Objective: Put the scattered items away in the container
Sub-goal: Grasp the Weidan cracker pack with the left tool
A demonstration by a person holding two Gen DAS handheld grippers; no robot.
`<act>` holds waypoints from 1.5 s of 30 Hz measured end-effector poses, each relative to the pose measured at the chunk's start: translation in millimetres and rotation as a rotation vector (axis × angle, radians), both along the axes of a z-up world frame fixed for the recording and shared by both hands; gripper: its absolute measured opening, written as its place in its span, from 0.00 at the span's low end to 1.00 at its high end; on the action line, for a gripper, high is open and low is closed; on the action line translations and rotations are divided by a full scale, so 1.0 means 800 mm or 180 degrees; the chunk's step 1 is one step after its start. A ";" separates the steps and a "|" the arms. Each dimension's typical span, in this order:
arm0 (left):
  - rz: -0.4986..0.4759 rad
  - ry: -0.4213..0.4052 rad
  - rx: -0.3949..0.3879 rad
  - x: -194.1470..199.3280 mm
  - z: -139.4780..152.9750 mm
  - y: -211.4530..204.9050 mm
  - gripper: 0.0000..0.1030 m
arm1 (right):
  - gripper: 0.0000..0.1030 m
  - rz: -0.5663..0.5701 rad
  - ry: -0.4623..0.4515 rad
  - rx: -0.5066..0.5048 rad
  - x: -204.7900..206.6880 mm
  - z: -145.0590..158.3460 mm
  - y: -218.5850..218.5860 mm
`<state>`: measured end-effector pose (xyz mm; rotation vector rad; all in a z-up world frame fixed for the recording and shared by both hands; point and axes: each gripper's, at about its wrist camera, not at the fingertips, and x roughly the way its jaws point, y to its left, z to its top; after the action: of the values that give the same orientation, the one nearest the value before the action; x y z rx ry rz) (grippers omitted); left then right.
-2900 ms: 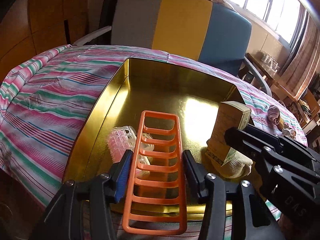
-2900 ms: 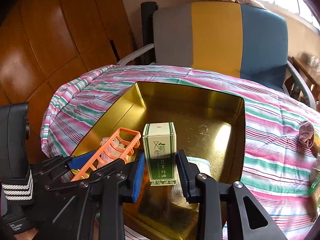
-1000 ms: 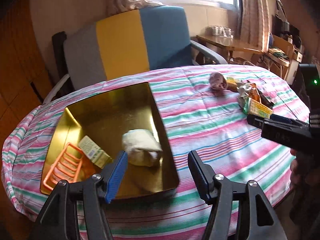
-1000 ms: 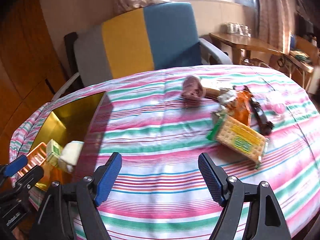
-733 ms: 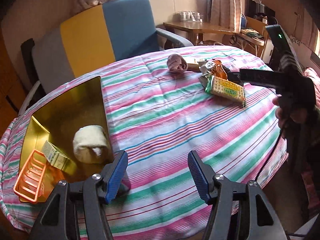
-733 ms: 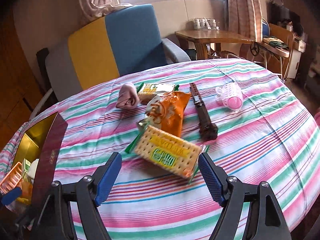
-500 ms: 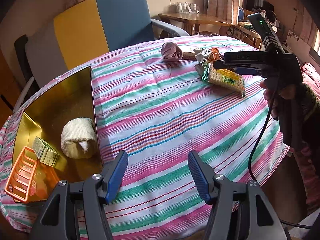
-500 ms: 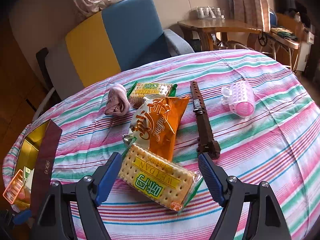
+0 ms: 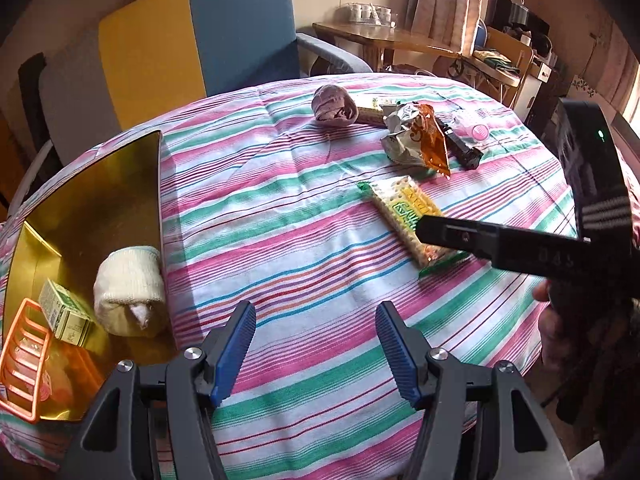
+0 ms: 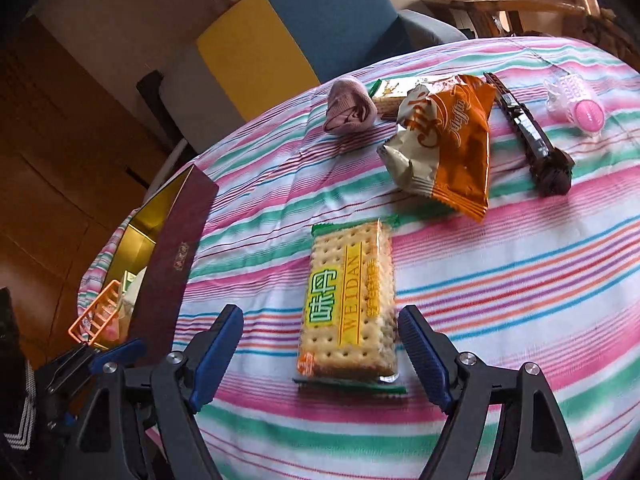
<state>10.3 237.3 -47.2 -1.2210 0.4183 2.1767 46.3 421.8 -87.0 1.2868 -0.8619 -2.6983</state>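
At the far left the gold tin [image 9: 92, 200] is seen on the striped surface [image 9: 280, 240], already loaded: an orange rack [image 9: 24, 360], a small green box [image 9: 64, 312] and a rolled cream cloth [image 9: 128, 288] are lying inside it. The left gripper [image 9: 316, 344] is held low over bare cloth just right of the tin, its jaws standing open with nothing between them.

Further right, the cracker packet [image 10: 348, 300] is being lined up by the right gripper [image 10: 320, 348]. Its jaws are spread wide and empty, one on each side of the packet's near end, and no contact is seen yet. The step in hand is judged to be the pick-up of this packet. It would be done best by lowering the jaws squarely across the short width and closing gently, since the crackers inside could be crushed and the wrapper is slippery.

The packet itself is flat and rectangular, wrapped in clear film with green sealed ends, pale biscuits showing through and a yellow-and-green label along its length. It lies flat, apart from the other things.

Beyond it and to the right, an orange snack bag [image 10: 444, 140], a pink rolled cloth [image 10: 352, 108], a dark brown bar [image 10: 532, 136] and a pink roller [image 10: 576, 104] are left to be collected.
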 end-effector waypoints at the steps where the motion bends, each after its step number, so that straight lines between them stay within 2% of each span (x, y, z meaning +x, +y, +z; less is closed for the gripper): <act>1: -0.0005 -0.0032 0.0033 -0.004 0.000 0.006 0.62 | 0.78 -0.0039 0.0004 -0.0001 0.007 0.001 0.002; 7: -0.0118 -0.0297 0.0303 -0.025 0.002 0.052 0.62 | 0.79 -0.0450 -0.0028 0.0202 0.053 0.012 0.041; 14: -0.0121 -0.0438 0.0143 -0.045 -0.017 0.119 0.62 | 0.80 -0.0857 -0.0099 0.0300 0.089 0.009 0.087; 18: -0.0137 -0.0481 -0.0015 -0.051 -0.034 0.146 0.62 | 0.80 -0.0926 -0.0089 0.0291 0.093 0.004 0.098; 24: -0.0136 -0.0602 0.0066 -0.059 -0.047 0.152 0.64 | 0.80 -0.0944 -0.0075 0.0458 0.076 0.006 0.107; 27: -0.0126 -0.0651 0.0110 -0.062 -0.051 0.146 0.61 | 0.80 -0.0951 -0.0049 0.0603 0.060 0.012 0.116; 29: -0.0131 -0.0652 0.0114 -0.063 -0.051 0.141 0.57 | 0.76 -0.0957 -0.0032 0.0728 0.044 0.016 0.123; 32: -0.0168 -0.0613 0.0091 -0.063 -0.051 0.136 0.49 | 0.63 -0.0950 -0.0069 0.0865 0.012 0.018 0.132; 34: -0.0193 -0.0588 0.0094 -0.063 -0.050 0.132 0.49 | 0.57 -0.0934 -0.0118 0.0935 -0.010 0.016 0.138; 39: -0.0202 -0.0602 0.0140 -0.062 -0.050 0.120 0.48 | 0.49 -0.0839 -0.0290 0.1105 -0.061 0.008 0.145; 42: -0.0183 -0.0621 0.0165 -0.060 -0.049 0.109 0.48 | 0.34 -0.0745 -0.0494 0.1246 -0.082 -0.004 0.142; 43: -0.0174 -0.0625 0.0169 -0.059 -0.049 0.105 0.48 | 0.26 -0.0723 -0.0500 0.1305 -0.083 -0.003 0.138; 45: -0.0164 -0.0620 0.0168 -0.055 -0.049 0.098 0.48 | 0.24 -0.0703 -0.0534 0.1399 -0.082 -0.001 0.131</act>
<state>-34.1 315.6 -86.6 -1.3626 0.3054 1.9904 -19.0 526.6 -87.6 1.5993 -0.4521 -3.1140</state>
